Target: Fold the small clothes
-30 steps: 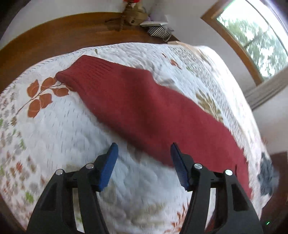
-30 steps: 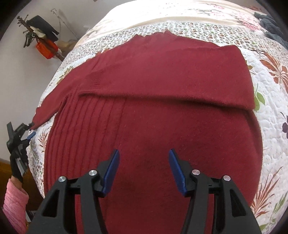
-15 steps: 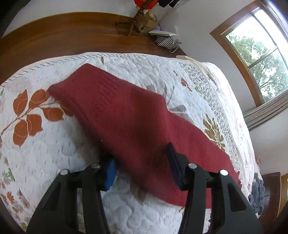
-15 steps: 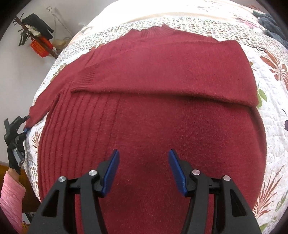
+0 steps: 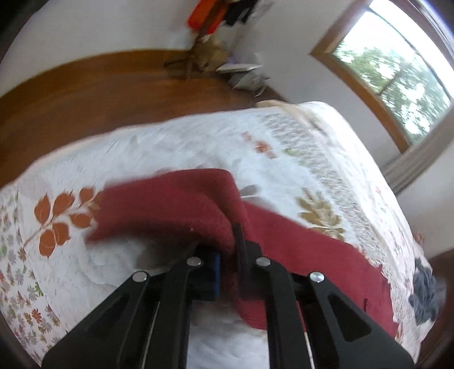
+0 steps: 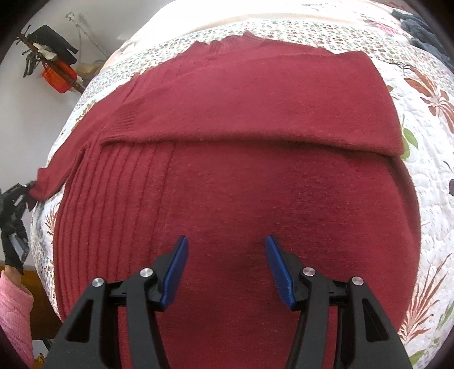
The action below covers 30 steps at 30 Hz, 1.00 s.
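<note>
Done: one sleeve (image 6: 255, 113) folded across red sweater (image 6: 227, 198) on bed (image 6: 425, 227).
Left tongs (image 5: 227, 255): clenched on other sleeve (image 5: 170, 204) (lifted).
Right tongs (image 6: 227, 266): released, hovering.
Left: second sleeve, body folds.

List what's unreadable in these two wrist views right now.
- Left wrist view: motion blur smears the dark red knitted sweater sleeve; the left gripper pads are buried in its fabric.
- Right wrist view: the sweater hem is cut off behind the open right gripper.
- Right wrist view: the grey garment is clipped by the frame edge.
</note>
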Each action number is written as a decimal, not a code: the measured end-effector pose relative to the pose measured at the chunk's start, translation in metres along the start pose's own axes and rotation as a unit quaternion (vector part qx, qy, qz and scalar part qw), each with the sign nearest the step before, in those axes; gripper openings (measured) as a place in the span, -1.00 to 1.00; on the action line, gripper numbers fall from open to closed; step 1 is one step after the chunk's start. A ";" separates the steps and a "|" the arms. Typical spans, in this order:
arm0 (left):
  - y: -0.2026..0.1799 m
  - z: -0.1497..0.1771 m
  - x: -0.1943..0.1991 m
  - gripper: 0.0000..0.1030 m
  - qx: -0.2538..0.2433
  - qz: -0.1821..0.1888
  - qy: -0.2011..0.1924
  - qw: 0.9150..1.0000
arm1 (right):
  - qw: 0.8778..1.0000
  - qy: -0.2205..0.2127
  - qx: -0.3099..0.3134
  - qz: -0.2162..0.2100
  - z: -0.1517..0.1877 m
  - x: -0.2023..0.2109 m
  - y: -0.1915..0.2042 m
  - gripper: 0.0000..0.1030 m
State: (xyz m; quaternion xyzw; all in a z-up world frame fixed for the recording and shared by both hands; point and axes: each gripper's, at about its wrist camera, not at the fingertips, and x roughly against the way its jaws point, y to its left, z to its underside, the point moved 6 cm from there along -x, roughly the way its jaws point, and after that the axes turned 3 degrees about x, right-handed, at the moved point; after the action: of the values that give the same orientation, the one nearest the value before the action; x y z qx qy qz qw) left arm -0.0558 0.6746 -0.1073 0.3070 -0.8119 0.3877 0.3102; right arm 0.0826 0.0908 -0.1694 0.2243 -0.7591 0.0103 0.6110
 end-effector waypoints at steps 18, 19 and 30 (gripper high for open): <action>-0.238 0.098 0.005 -0.89 -0.144 0.172 0.046 0.973 | 1.000 -0.017 -0.002 -0.006 -0.003 0.013 -0.014 0.11; -0.247 0.108 0.001 -0.89 -0.146 0.178 0.054 0.972 | 1.000 -0.017 -0.002 -0.007 -0.003 0.013 -0.016 0.11; -0.263 0.199 -0.058 -0.88 -0.166 0.159 0.139 0.963 | 1.000 -0.014 -0.011 -0.017 0.003 0.007 -0.027 0.11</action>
State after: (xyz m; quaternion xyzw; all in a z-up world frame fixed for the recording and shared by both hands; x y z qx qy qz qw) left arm 0.1221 0.3917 -0.1359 0.0611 -0.8522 0.3307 0.4009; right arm 0.0882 0.0635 -0.1704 0.2301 -0.7635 -0.0117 0.6033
